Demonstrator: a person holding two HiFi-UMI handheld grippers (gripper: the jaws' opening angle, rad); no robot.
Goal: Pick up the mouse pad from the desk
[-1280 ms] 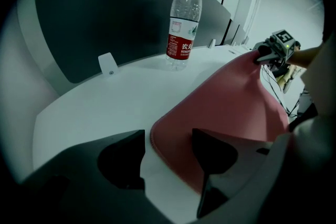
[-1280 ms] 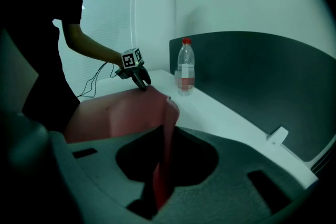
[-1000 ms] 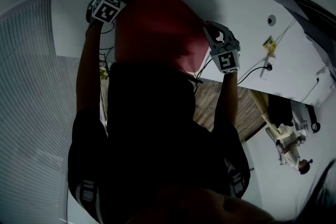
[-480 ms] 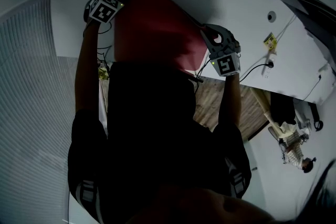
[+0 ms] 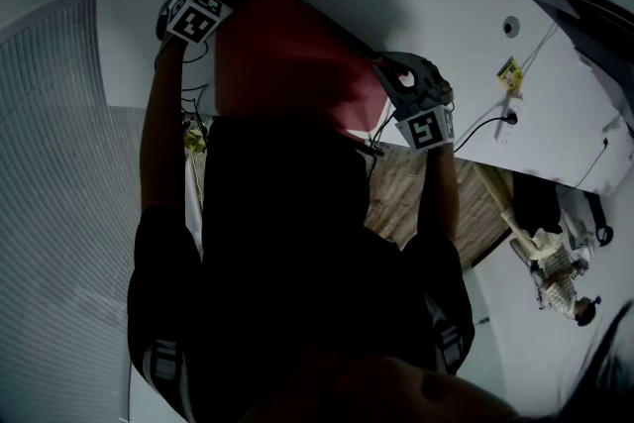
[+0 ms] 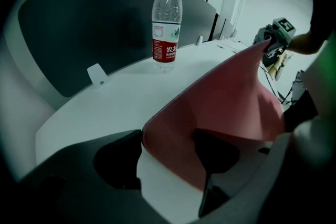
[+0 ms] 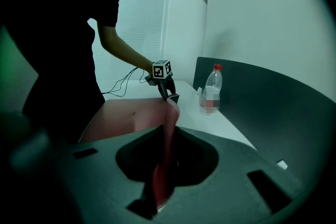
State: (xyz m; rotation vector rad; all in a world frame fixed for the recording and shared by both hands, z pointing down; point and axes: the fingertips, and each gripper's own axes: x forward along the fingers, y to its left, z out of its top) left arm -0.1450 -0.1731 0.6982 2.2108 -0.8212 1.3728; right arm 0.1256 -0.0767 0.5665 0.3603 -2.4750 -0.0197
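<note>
A red mouse pad (image 5: 287, 45) lies on the white desk (image 5: 129, 5), with its right side lifted. My right gripper (image 5: 416, 99) is shut on that raised edge; in the right gripper view the pad (image 7: 164, 165) runs as a thin strip between the jaws of my right gripper (image 7: 163, 168). My left gripper (image 5: 198, 10) is at the pad's far left corner. In the left gripper view that corner of the pad (image 6: 210, 107) lies between the jaws of my left gripper (image 6: 168, 149), which are opening and stand apart from it.
A water bottle (image 6: 167, 23) with a red cap stands on the desk before a dark partition (image 6: 79, 23). Cables (image 5: 485, 129) and a yellow tag (image 5: 510, 72) lie at the desk's right. The person's dark torso (image 5: 287, 263) fills the near side.
My right gripper has risen a little and rolled, lifting the pad's right edge further. My left gripper has kept its place.
</note>
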